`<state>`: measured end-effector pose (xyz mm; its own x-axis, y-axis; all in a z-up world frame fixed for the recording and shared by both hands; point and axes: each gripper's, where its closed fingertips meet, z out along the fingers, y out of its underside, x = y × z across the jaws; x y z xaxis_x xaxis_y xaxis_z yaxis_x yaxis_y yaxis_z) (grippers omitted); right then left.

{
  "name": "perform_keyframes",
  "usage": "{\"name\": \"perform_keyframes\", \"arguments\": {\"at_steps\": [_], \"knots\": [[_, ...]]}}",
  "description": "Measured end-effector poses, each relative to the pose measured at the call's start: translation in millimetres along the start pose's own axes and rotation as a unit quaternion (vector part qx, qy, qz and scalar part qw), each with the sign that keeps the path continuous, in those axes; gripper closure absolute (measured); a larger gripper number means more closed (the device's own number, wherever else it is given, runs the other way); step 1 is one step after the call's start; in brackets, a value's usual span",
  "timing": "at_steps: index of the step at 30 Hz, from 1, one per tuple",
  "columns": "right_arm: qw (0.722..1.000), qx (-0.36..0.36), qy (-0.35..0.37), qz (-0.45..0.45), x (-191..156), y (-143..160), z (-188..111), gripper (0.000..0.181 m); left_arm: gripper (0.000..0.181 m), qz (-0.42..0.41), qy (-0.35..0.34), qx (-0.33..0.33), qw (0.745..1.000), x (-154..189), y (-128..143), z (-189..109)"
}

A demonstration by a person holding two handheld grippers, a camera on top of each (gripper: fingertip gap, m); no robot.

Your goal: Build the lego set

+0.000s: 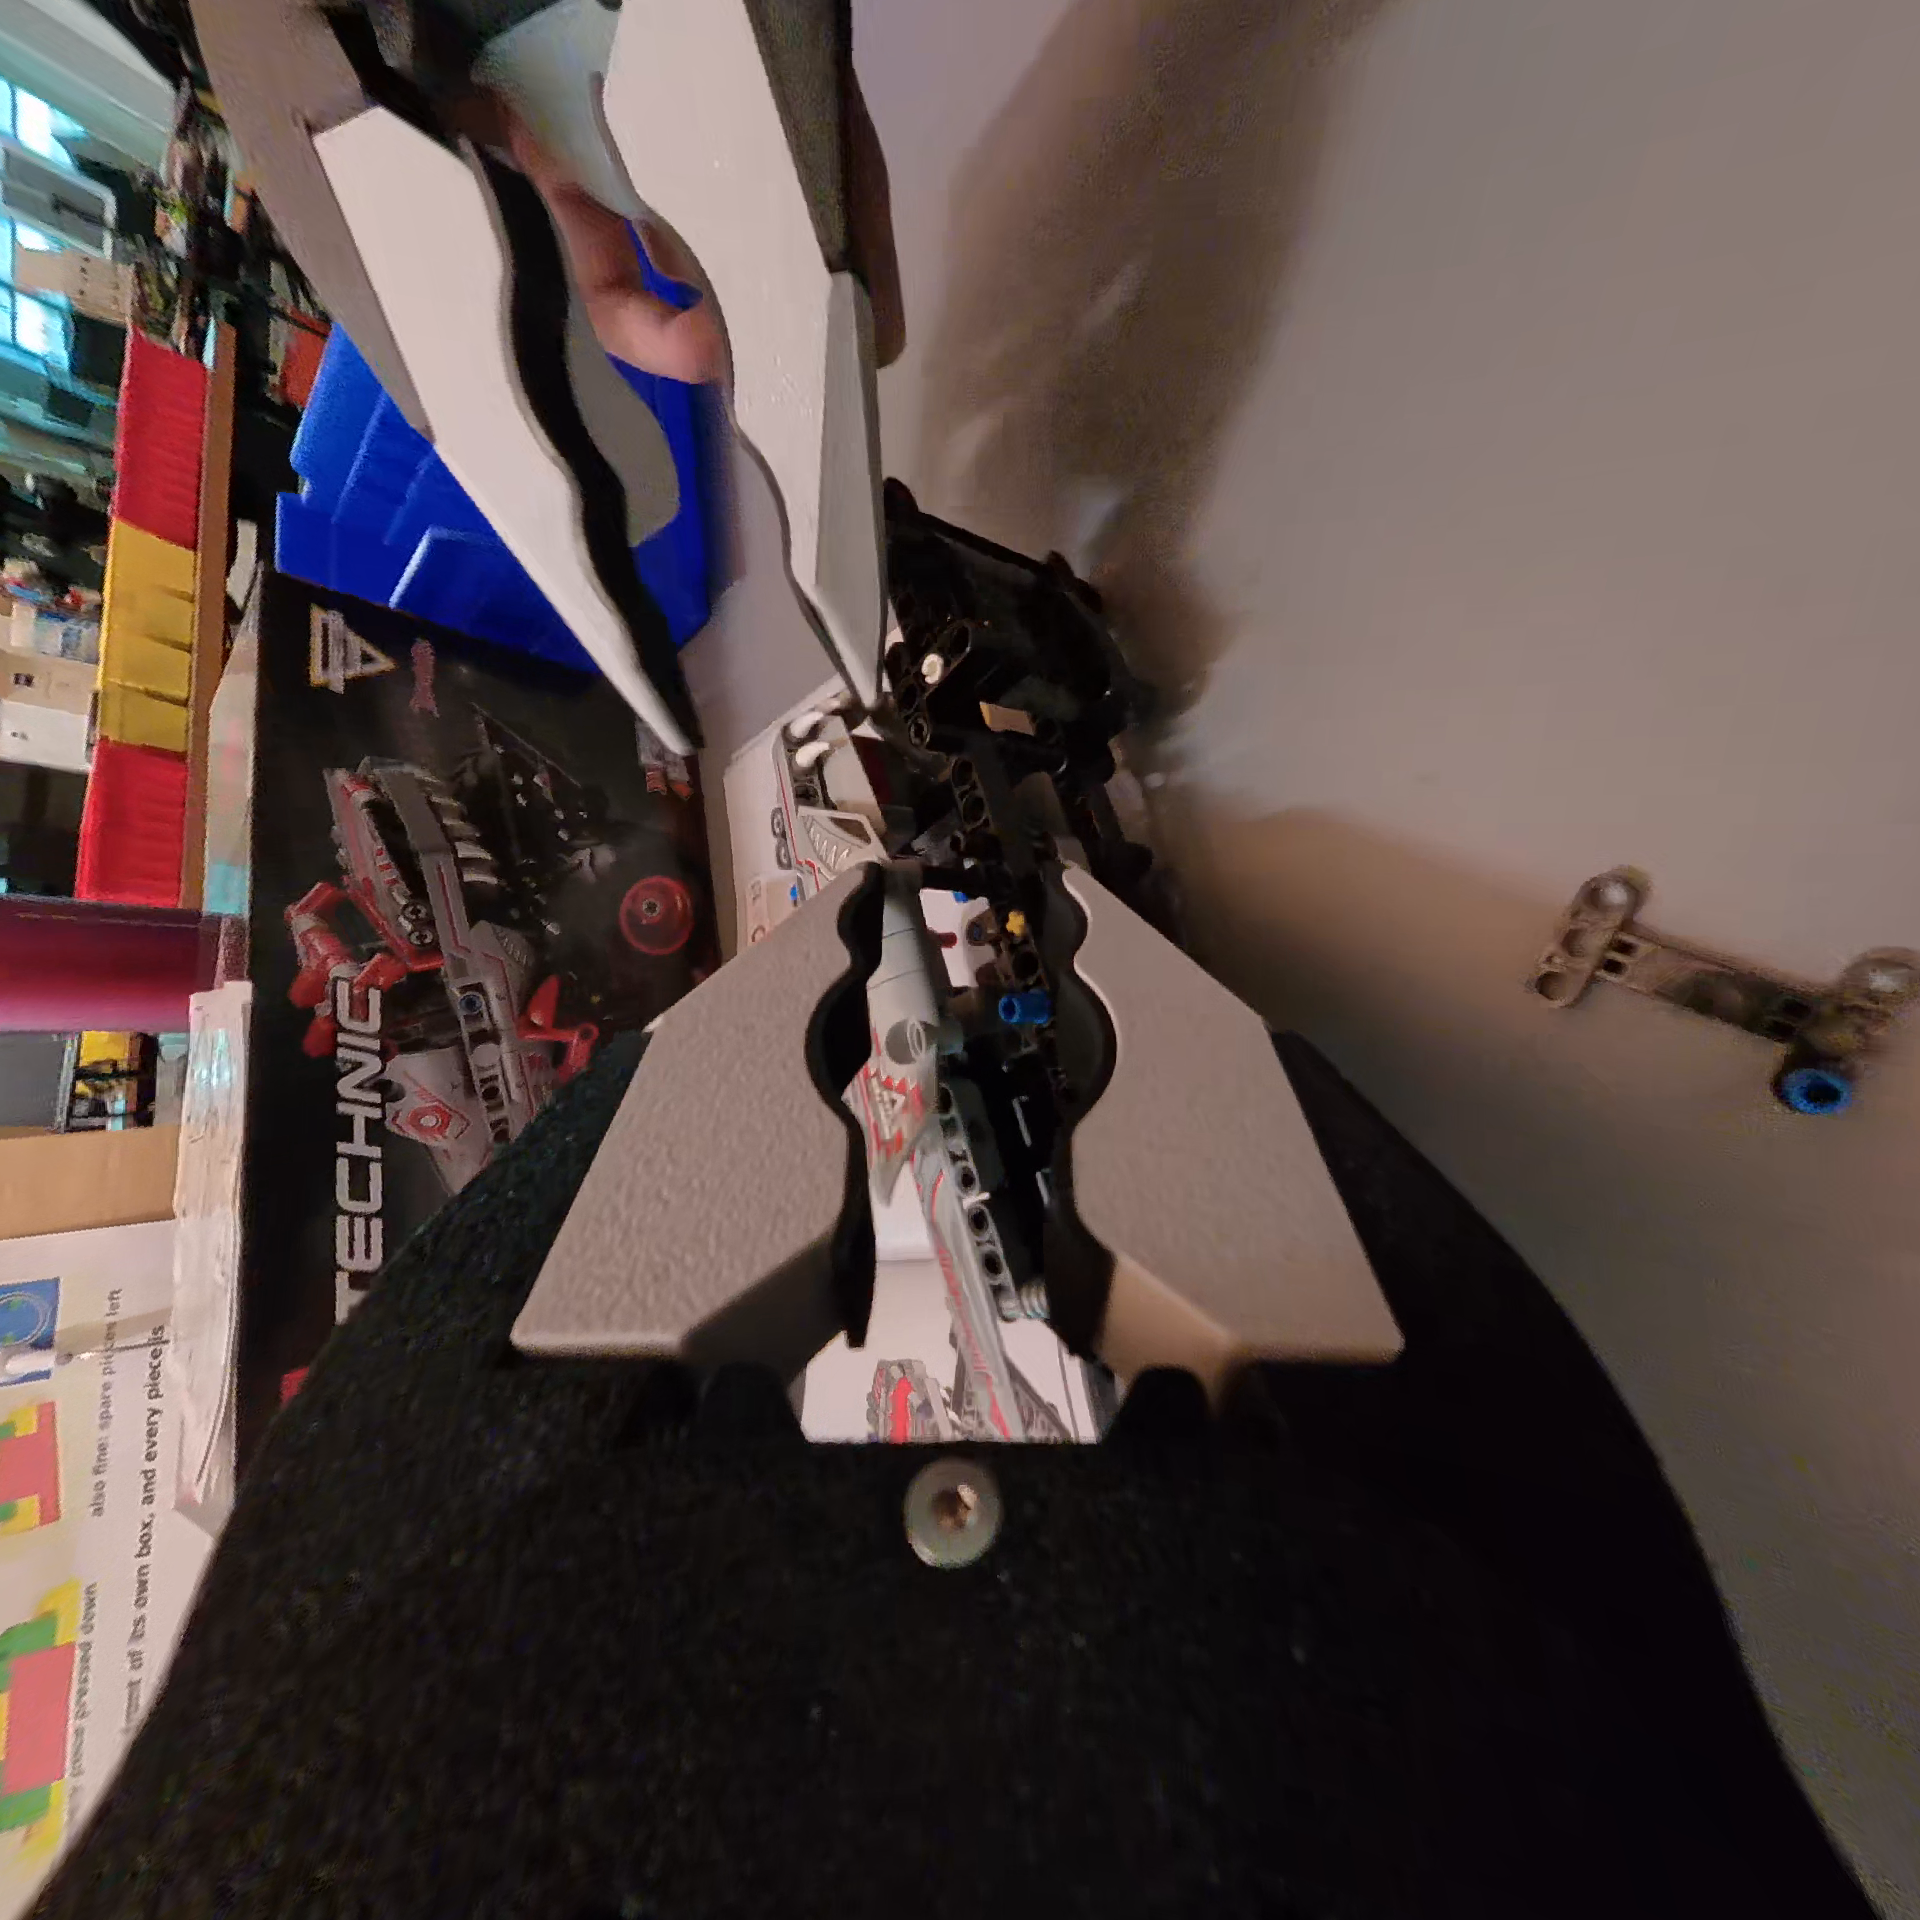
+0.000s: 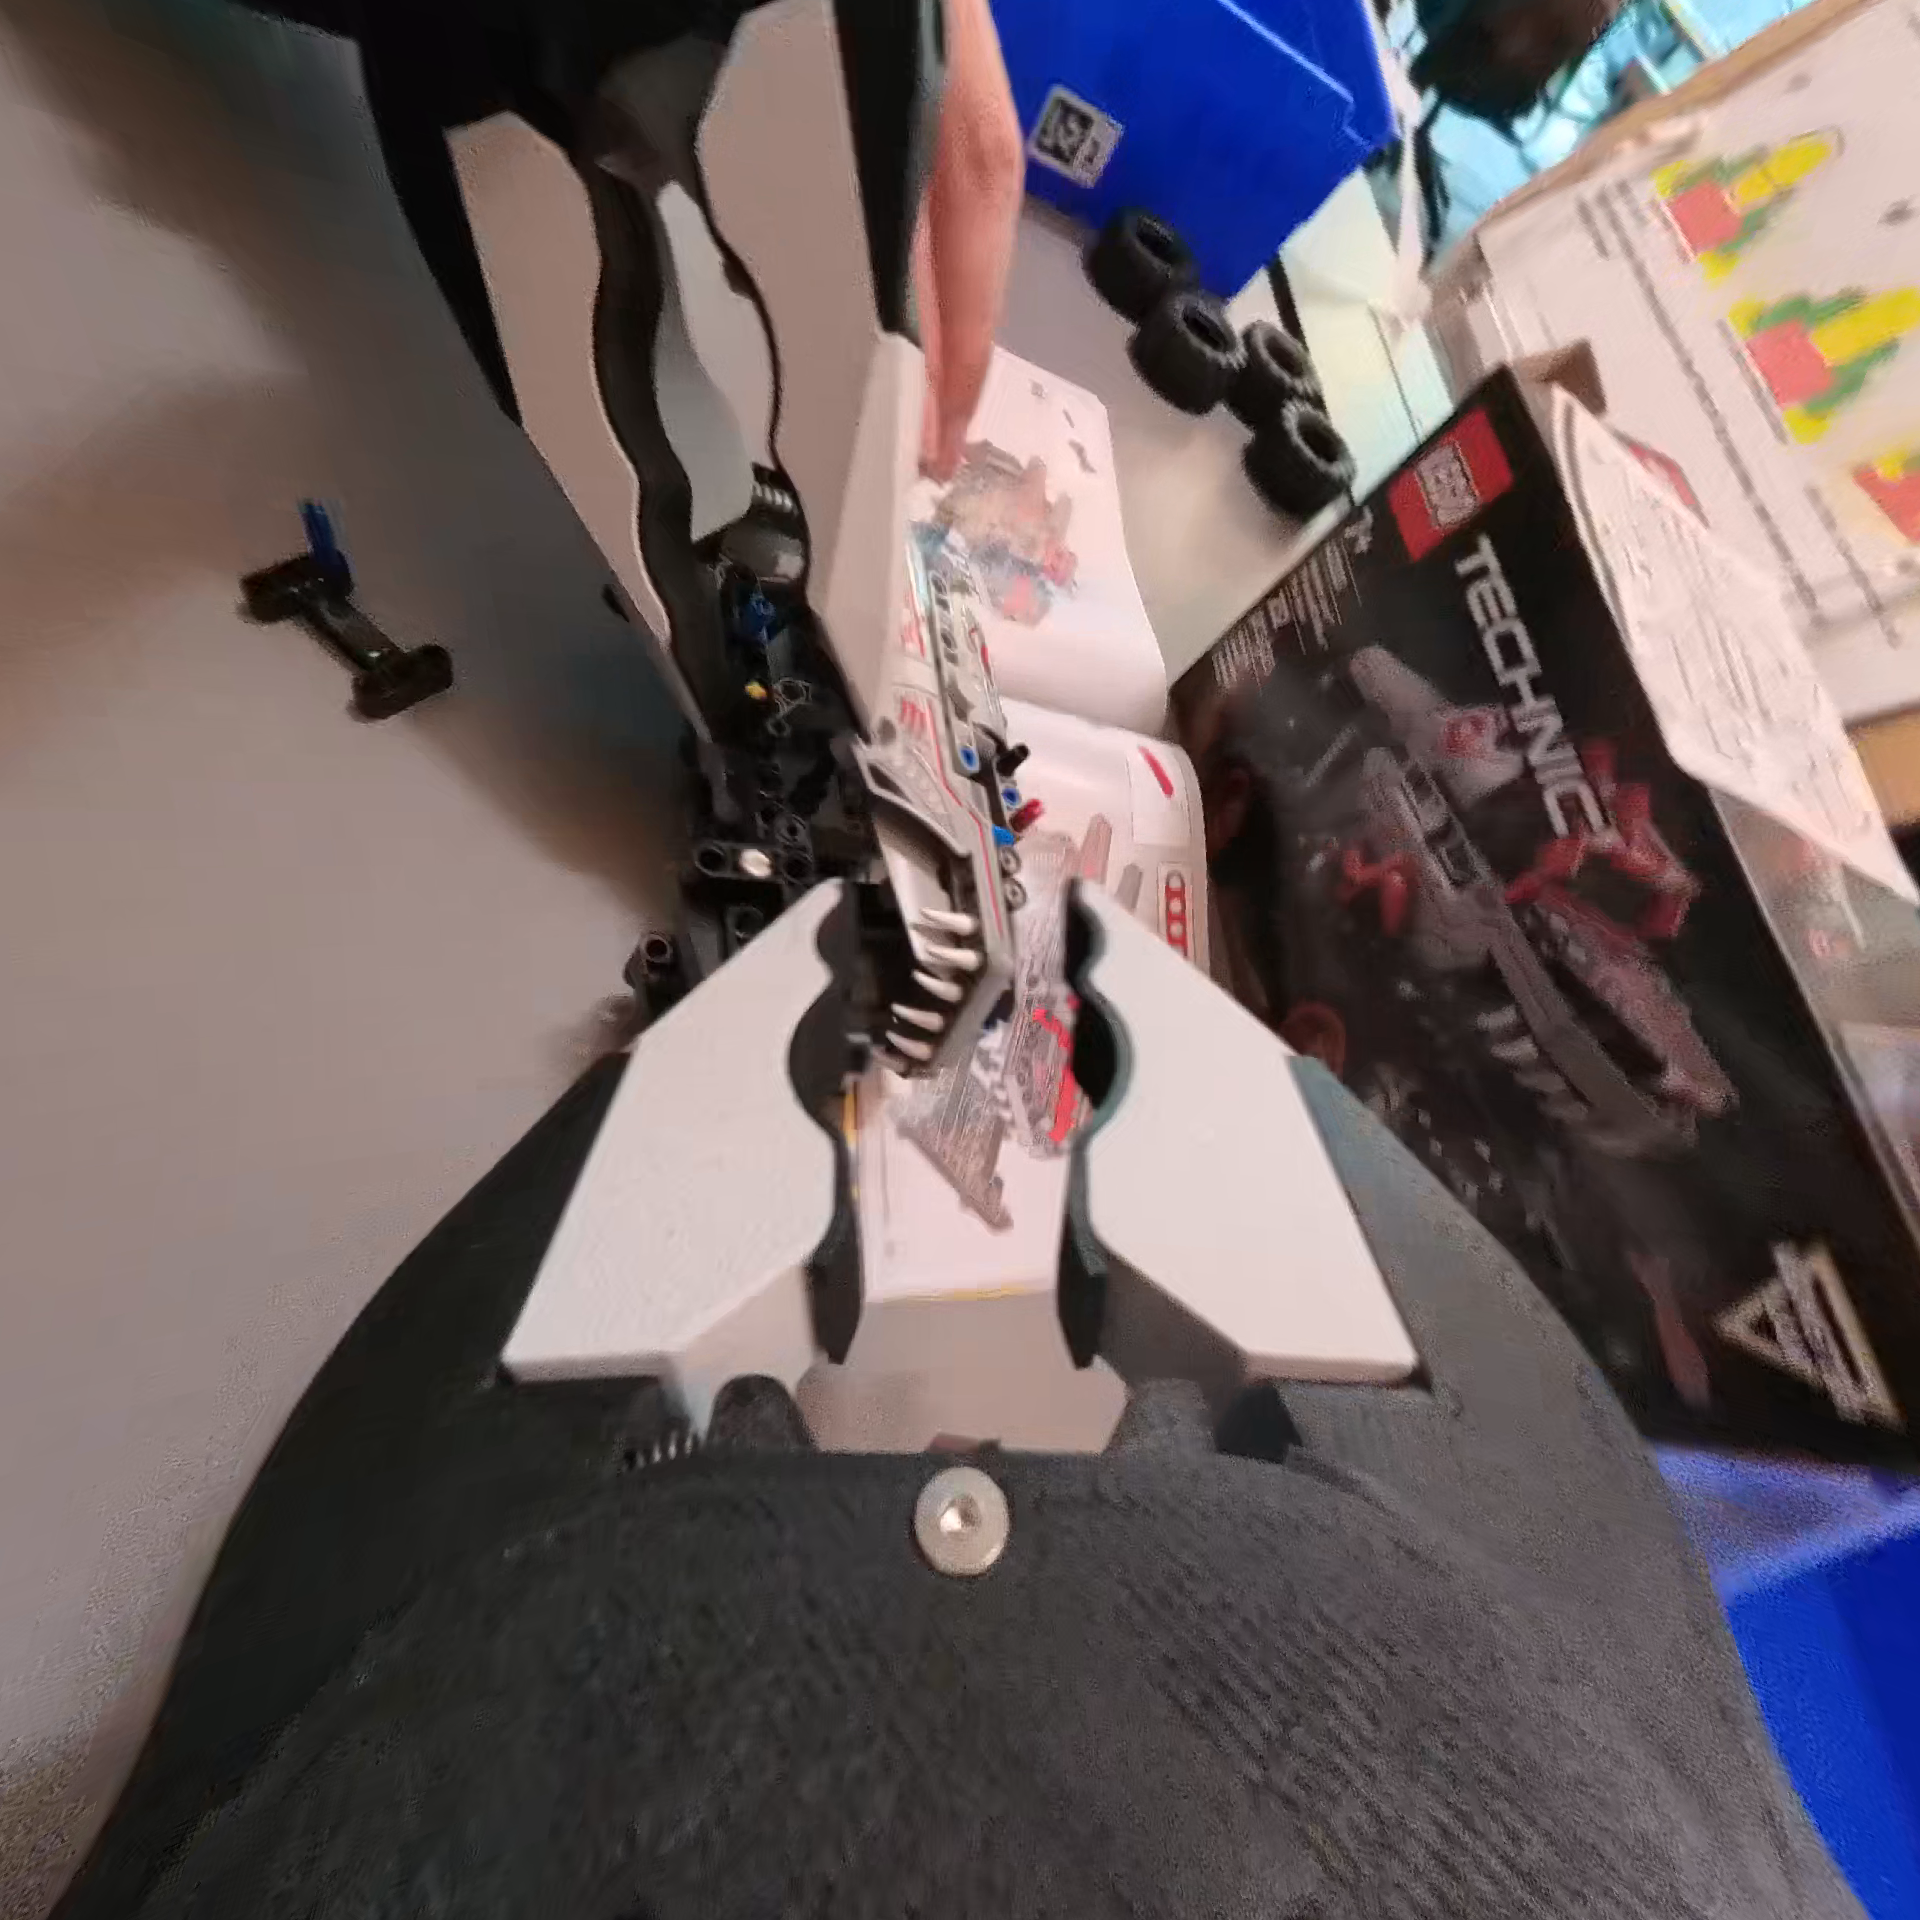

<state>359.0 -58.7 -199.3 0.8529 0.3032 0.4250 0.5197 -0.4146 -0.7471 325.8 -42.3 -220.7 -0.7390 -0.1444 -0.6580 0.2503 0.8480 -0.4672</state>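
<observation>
While the left claw [image 1: 961, 1039] grips the model [image 1: 925, 1091] between its fingers, the right claw [image 2: 951, 997] stands partly open around the toothed front, gripping nothing. Beneath lies a manual [image 2: 1049, 582] on the pale bench [image 2: 260, 831], with a box [image 2: 1558, 883], tyres [image 2: 1226, 353] and a loose part [image 1: 1725, 987] near.

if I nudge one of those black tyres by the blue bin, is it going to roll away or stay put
Probably stays put unless hit hard. The black tyres sit bunched together on the table, seemingly touching, so neighbours should block a roll. Their knobbly tread looks grippy rather than slippery. Being round, one knocked clear of the cluster could roll; they look rubbery, so unlikely to be fragile.
</observation>
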Motion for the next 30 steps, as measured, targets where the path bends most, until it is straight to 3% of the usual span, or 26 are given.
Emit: {"name": "perform_keyframes", "arguments": {"at_steps": [2,5,7,9,12,17,21,30], "knots": [[0.999,0.026,-0.029,-0.019,-3,-7,8,0.148,0.151,-0.004,0.006,-0.008,1.000,-2,2,1],[0.996,0.043,-0.073,-0.015,-4,-10,10,0.143,0.151,0.002,0.009,-0.018,1.000,-2,3,2],[0.996,0.037,-0.073,-0.021,0,-9,8,0.141,0.151,0.003,0.011,-0.028,1.000,-3,4,2],[0.998,0.033,-0.054,-0.002,6,-11,4,0.128,0.151,0.010,0.011,-0.035,0.999,-3,5,2],[0.995,0.057,-0.087,0.008,-18,-21,1,0.129,0.151,0.017,0.009,-0.045,0.999,-3,5,2],[0.998,0.003,-0.027,-0.052,-37,-18,19,0.128,0.152,0.030,-0.004,-0.045,0.998,-2,4,2],[0.993,-0.058,0.051,-0.087,-26,-5,30,0.134,0.152,0.032,-0.005,-0.044,0.999,-3,4,1],[0.991,-0.031,0.096,-0.088,-29,-10,33,0.137,0.154,0.069,-0.012,-0.053,0.996,-2,3,0]]}}
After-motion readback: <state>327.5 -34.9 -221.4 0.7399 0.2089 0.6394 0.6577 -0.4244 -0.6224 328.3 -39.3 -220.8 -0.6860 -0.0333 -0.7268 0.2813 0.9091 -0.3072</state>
